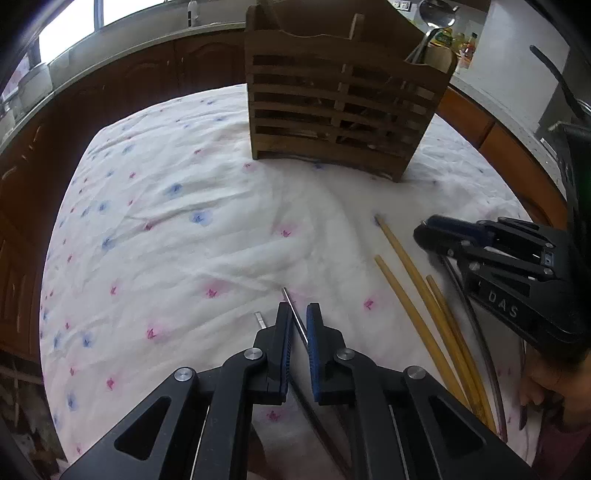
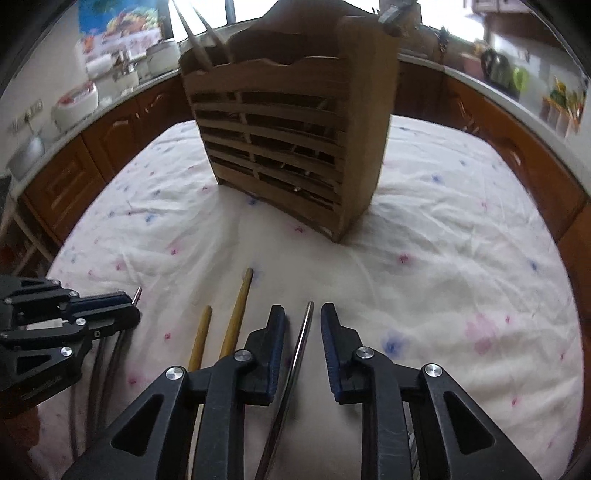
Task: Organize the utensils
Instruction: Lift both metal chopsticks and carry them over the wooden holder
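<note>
A slatted wooden utensil holder [image 1: 343,99] stands at the far side of the table; it also shows in the right wrist view [image 2: 288,136]. My left gripper [image 1: 298,310] has its jaws narrowly apart around a thin metal utensil [image 1: 295,314] lying on the cloth. A second metal tip [image 1: 259,318] lies just left of it. My right gripper [image 2: 302,314] is open around a dark metal utensil [image 2: 301,343]. Yellow chopsticks [image 1: 417,306] lie between the grippers, also in the right wrist view [image 2: 236,321]. The right gripper also shows in the left wrist view [image 1: 428,230].
The table wears a white floral cloth [image 1: 184,221]. Brown kitchen cabinets [image 1: 122,77] and a counter with jars and pots [image 2: 74,99] ring the table. A ladle [image 1: 436,18] and chopsticks [image 2: 199,40] stand in the holder.
</note>
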`<state>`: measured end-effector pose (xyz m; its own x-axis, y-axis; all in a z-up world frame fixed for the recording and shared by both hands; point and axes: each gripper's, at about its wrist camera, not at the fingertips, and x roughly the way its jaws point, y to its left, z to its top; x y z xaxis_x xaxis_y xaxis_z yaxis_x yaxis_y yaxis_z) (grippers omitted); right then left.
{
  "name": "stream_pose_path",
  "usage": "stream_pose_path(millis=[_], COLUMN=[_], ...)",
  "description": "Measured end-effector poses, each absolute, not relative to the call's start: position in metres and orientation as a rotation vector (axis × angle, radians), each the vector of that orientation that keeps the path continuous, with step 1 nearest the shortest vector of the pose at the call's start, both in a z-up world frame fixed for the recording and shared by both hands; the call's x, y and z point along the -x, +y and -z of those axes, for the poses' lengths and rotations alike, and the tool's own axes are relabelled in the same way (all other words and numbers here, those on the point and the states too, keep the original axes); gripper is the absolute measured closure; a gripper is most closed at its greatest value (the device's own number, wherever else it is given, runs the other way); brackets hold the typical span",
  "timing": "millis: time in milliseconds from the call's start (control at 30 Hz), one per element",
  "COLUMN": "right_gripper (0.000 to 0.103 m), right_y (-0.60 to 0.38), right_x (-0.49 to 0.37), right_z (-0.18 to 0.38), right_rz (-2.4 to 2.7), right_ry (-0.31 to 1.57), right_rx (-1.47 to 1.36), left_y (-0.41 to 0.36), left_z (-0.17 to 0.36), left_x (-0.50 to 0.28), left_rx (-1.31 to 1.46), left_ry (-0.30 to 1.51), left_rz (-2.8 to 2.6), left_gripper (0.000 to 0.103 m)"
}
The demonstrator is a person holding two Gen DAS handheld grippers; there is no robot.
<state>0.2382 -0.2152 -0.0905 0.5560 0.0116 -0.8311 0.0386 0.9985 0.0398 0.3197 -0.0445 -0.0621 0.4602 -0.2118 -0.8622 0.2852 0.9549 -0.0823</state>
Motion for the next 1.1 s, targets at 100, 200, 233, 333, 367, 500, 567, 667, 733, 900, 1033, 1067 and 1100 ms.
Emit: stream_pose_path(millis=[100, 200, 233, 333, 367, 500, 567, 667, 733, 900, 1033, 1067, 1100], right_gripper=[0.099, 0.099, 0.099, 0.099, 0.099, 0.099, 0.099, 0.099, 0.099, 0.099, 0.099, 0.099, 0.099], right_y=[-0.223, -0.229, -0.231, -0.235, -0.235, -0.235, -0.234, -0.232, -0.232, -0.235, -0.236, -0.237, -0.237], right_x=[-0.235, -0.224, -0.221, -0.206, -0.202, -0.183, -0.180, -0.167, -0.160, -0.150, -0.145, -0.144, -0.144], right_z=[0.088, 0.073, 0.069, 0.044, 0.037, 0.002, -0.013, -0.032, -0.042, -0.060, -0.071, -0.073, -0.076], right_rz=[-0.010, -0.034, -0.039, -0.056, -0.061, -0.073, -0.076, -0.074, -0.071, -0.051, -0.042, -0.041, -0.040], right_ry=[0.976, 0.934, 0.919, 0.858, 0.841, 0.756, 0.722, 0.667, 0.630, 0.554, 0.509, 0.500, 0.492], right_rx=[-0.137, -0.201, -0.213, -0.242, -0.245, -0.241, -0.240, -0.236, -0.234, -0.238, -0.235, -0.233, -0.230], left_y=[-0.041, -0.033, -0.031, -0.022, -0.020, -0.009, -0.005, 0.003, 0.009, 0.021, 0.025, 0.027, 0.028], left_z=[0.061, 0.051, 0.046, 0.025, 0.019, -0.011, -0.026, -0.043, -0.054, -0.072, -0.076, -0.077, -0.079], left_x=[-0.317, -0.309, -0.307, -0.295, -0.291, -0.271, -0.259, -0.244, -0.231, -0.209, -0.201, -0.199, -0.197], left_rx=[-0.034, -0.002, 0.008, 0.051, 0.065, 0.099, 0.114, 0.134, 0.145, 0.158, 0.165, 0.166, 0.168], left_ry=[1.046, 1.011, 0.999, 0.949, 0.933, 0.859, 0.822, 0.770, 0.730, 0.664, 0.635, 0.628, 0.621], left_rz=[0.320, 0.329, 0.332, 0.348, 0.355, 0.390, 0.405, 0.423, 0.431, 0.428, 0.428, 0.426, 0.426], left_gripper=[0.099, 0.101, 0.101, 0.101, 0.101, 0.101, 0.101, 0.101, 0.101, 0.101, 0.101, 0.101, 0.101])
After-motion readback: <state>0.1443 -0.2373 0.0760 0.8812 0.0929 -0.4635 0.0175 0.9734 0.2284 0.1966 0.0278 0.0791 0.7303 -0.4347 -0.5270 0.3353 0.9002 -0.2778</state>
